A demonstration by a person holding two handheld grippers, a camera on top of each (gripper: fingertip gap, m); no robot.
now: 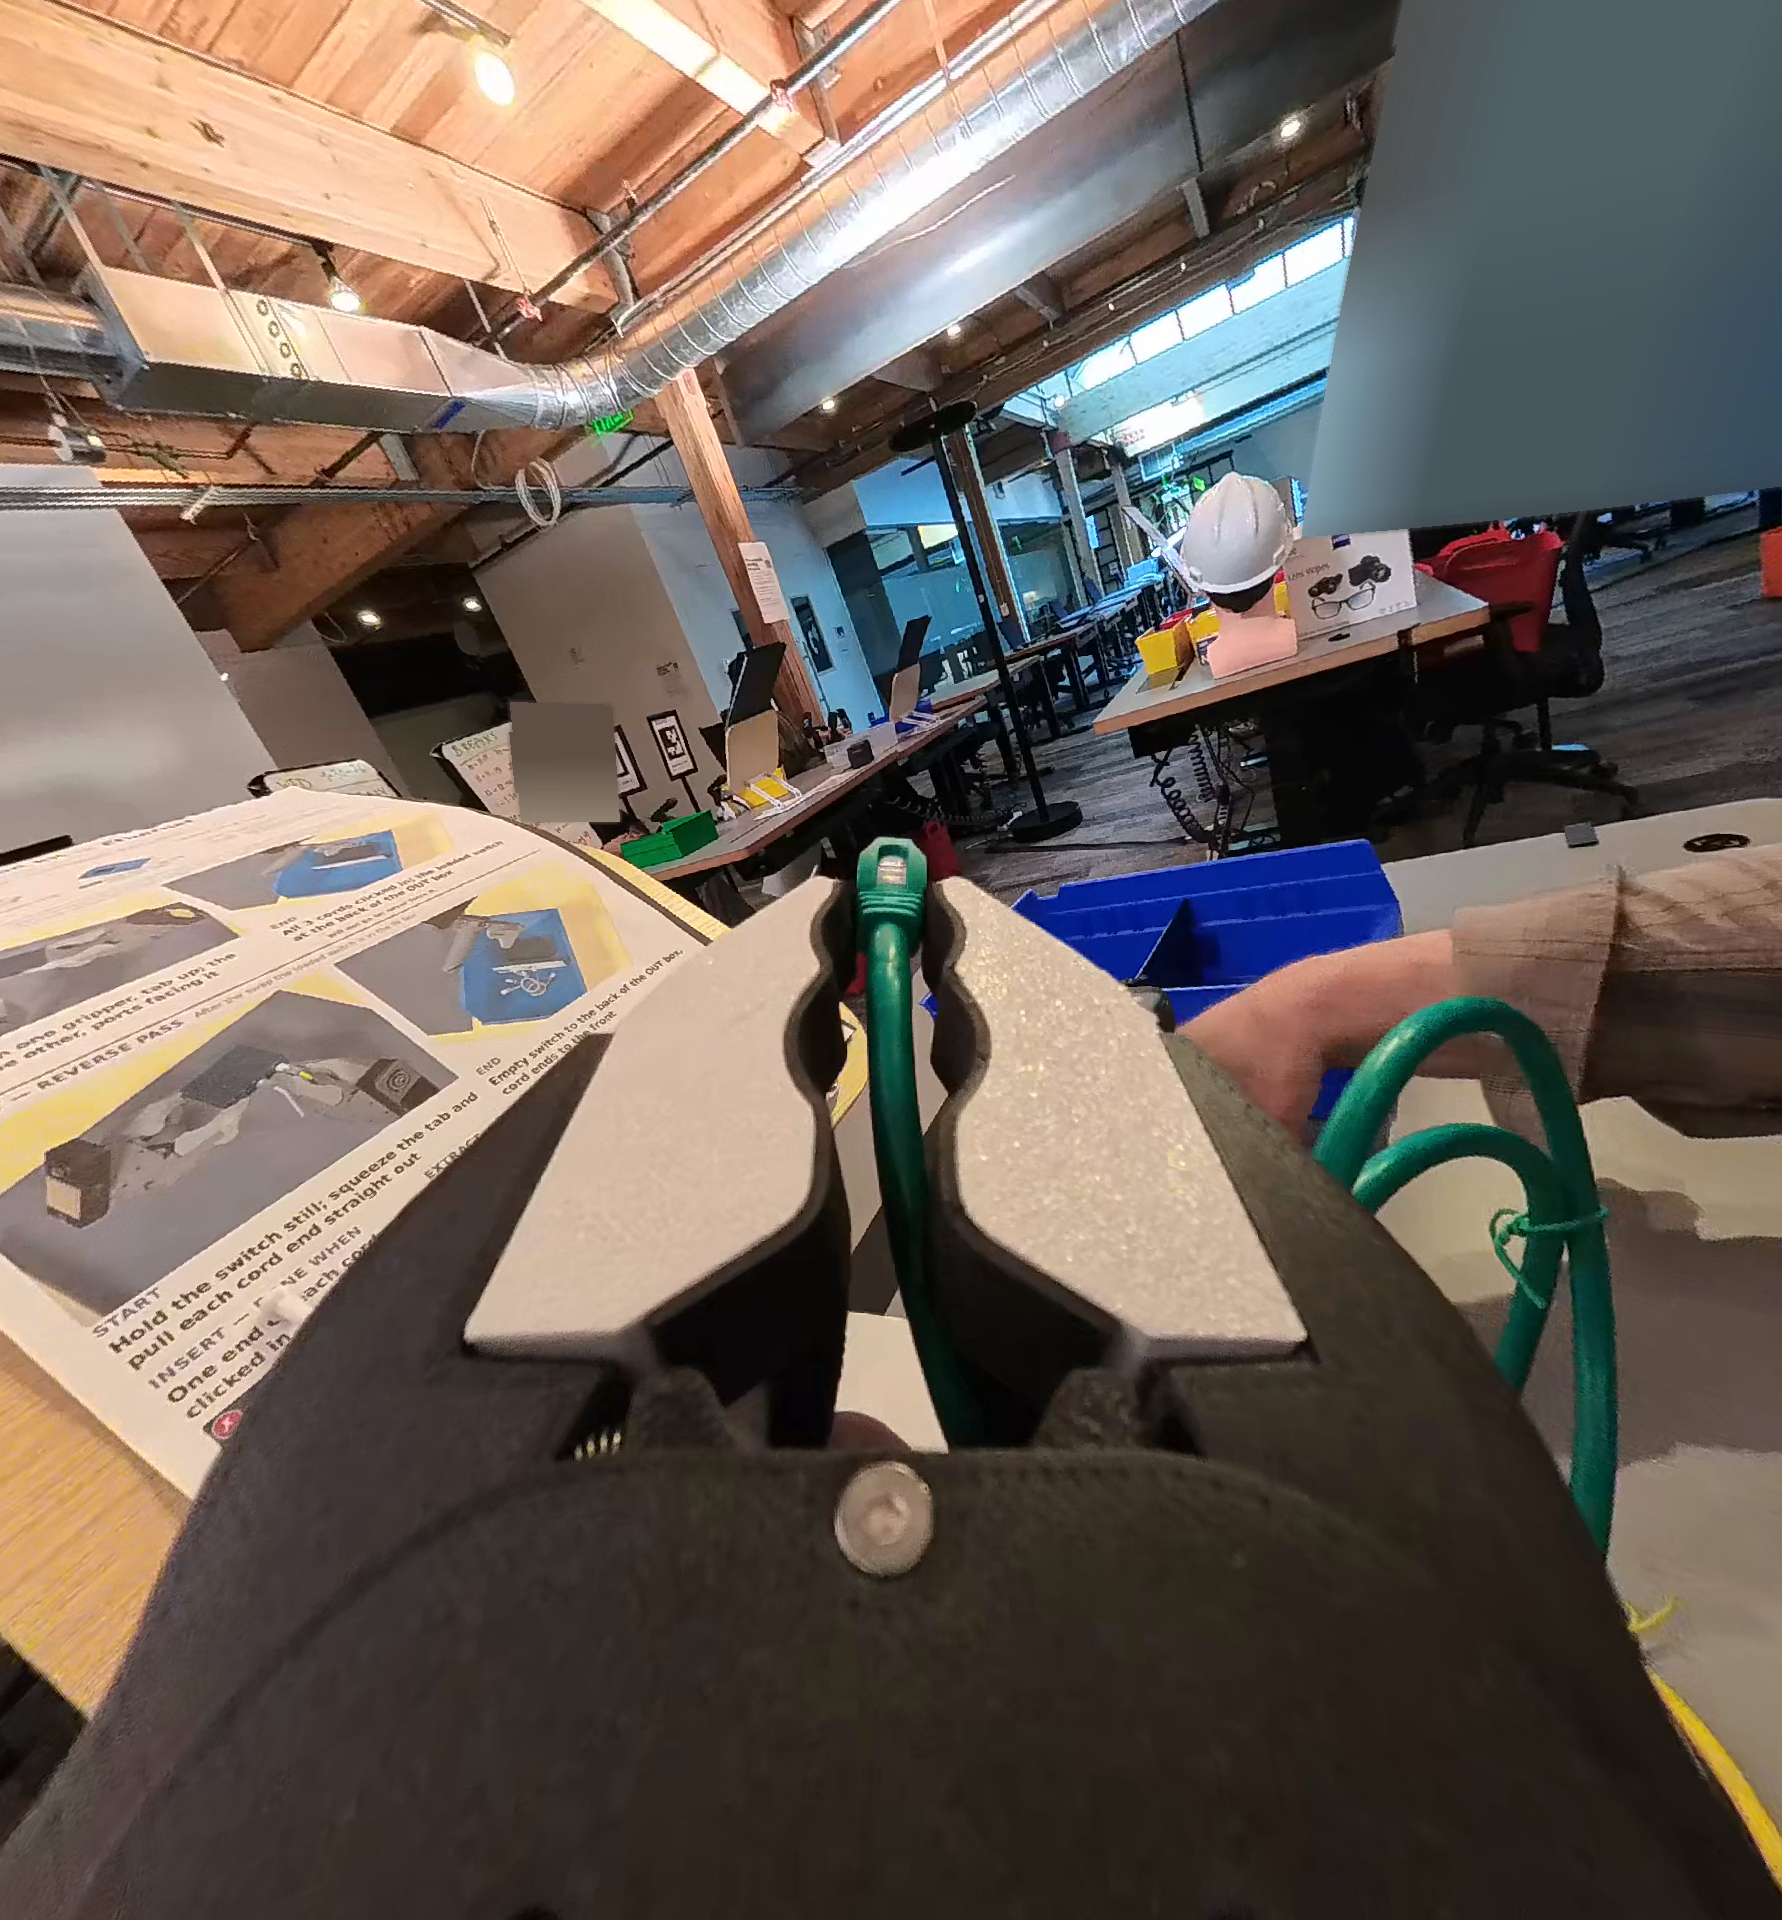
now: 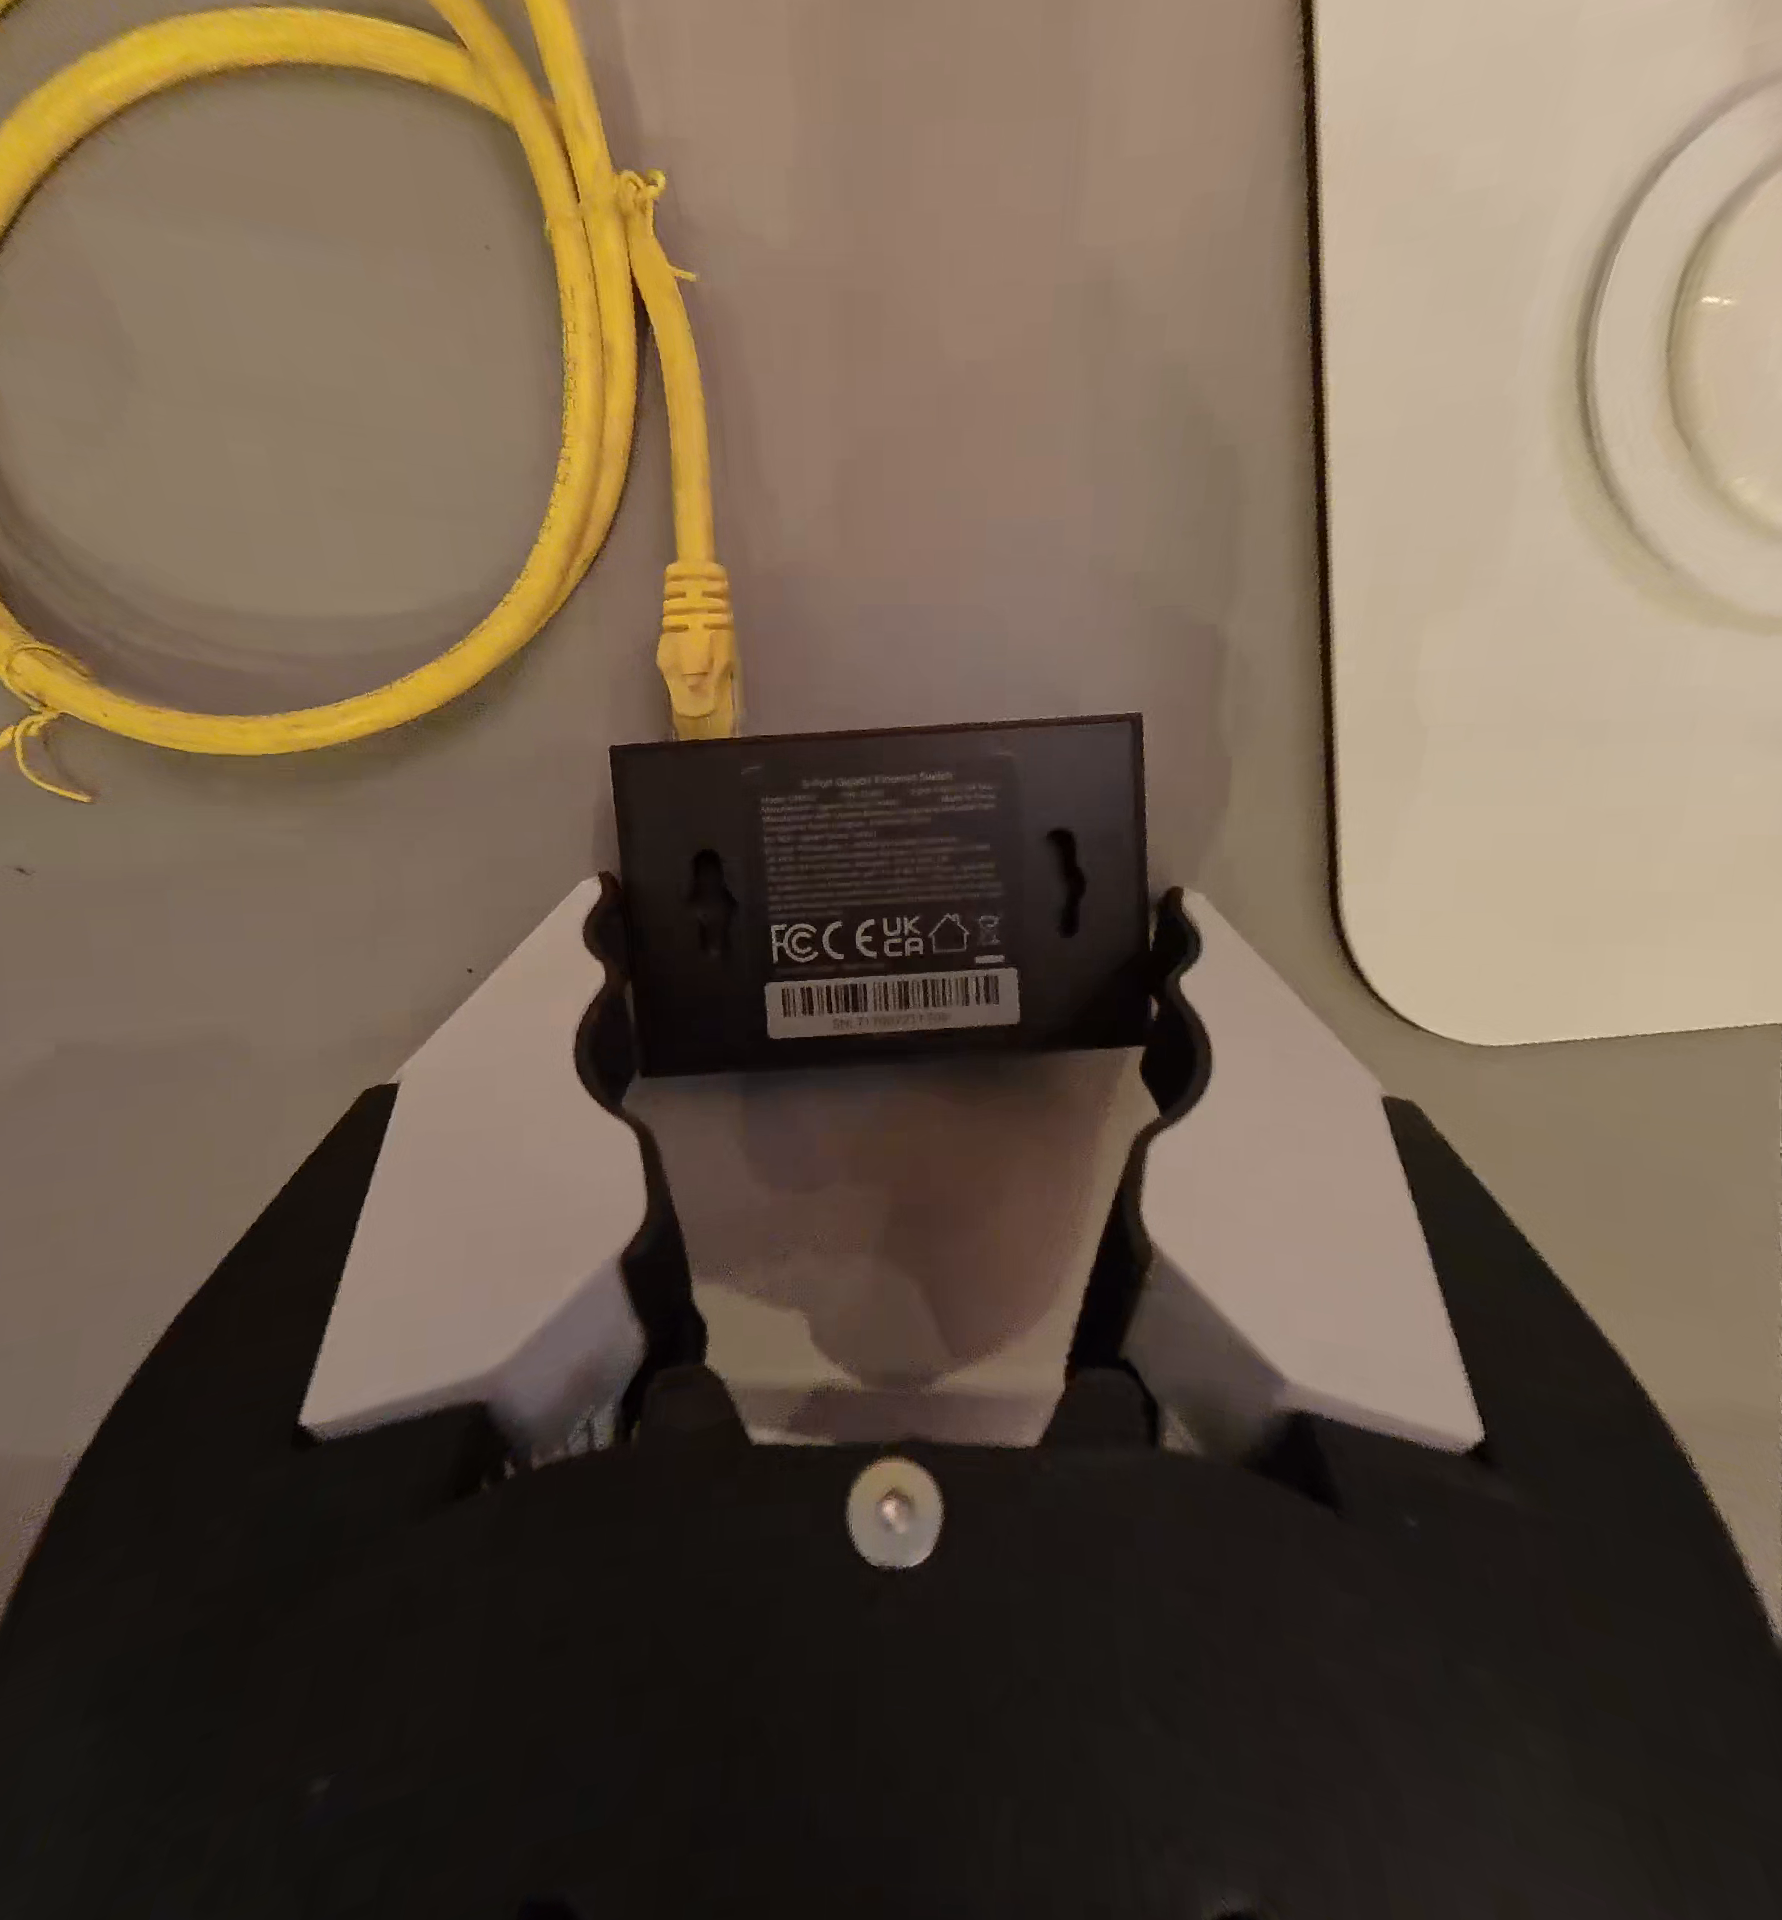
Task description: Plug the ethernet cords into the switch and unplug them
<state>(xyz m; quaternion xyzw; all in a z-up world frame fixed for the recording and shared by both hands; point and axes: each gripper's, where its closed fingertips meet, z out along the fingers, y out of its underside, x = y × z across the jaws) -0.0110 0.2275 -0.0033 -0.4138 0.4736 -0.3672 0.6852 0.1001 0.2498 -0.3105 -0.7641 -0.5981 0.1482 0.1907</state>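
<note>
Between the fingers of my left hand-held gripper [image 1: 889, 935] I have the green ethernet cord [image 1: 895, 1049] pinched just below its plug [image 1: 891, 868], which stands up past the fingertips; the jaws are closed nearly all the way on the thin cable, and the rest of the cord drops back through the gap and loops out to the right in a tied coil [image 1: 1521, 1195] over the pale table [image 1: 1697, 1351]. Beside that coil I see a person's hand [image 1: 1313, 1029] and a checked sleeve [image 1: 1697, 977] reaching in front of a blue bin [image 1: 1230, 914], and to the left a printed instruction sheet [image 1: 243, 1039] curls up off the table. Farther off the room opens out to work tables, one carrying a white hard hat [image 1: 1238, 530] on a mannequin head. On my right side, the right hand-held gripper [image 2: 885, 966] is spread wide and clamps the black switch [image 2: 876, 894] by its two short ends, label side facing the camera. Just beyond the switch's far left corner lies the plug of a yellow ethernet cord [image 2: 700, 634], its end at the switch's edge; whether it is seated in a port I cannot tell. Its cable coils away to the left on the grey table [image 2: 970, 416]. To the right sits a white board [image 2: 1489, 727] bearing a clear glass bowl [image 2: 1739, 364].
</note>
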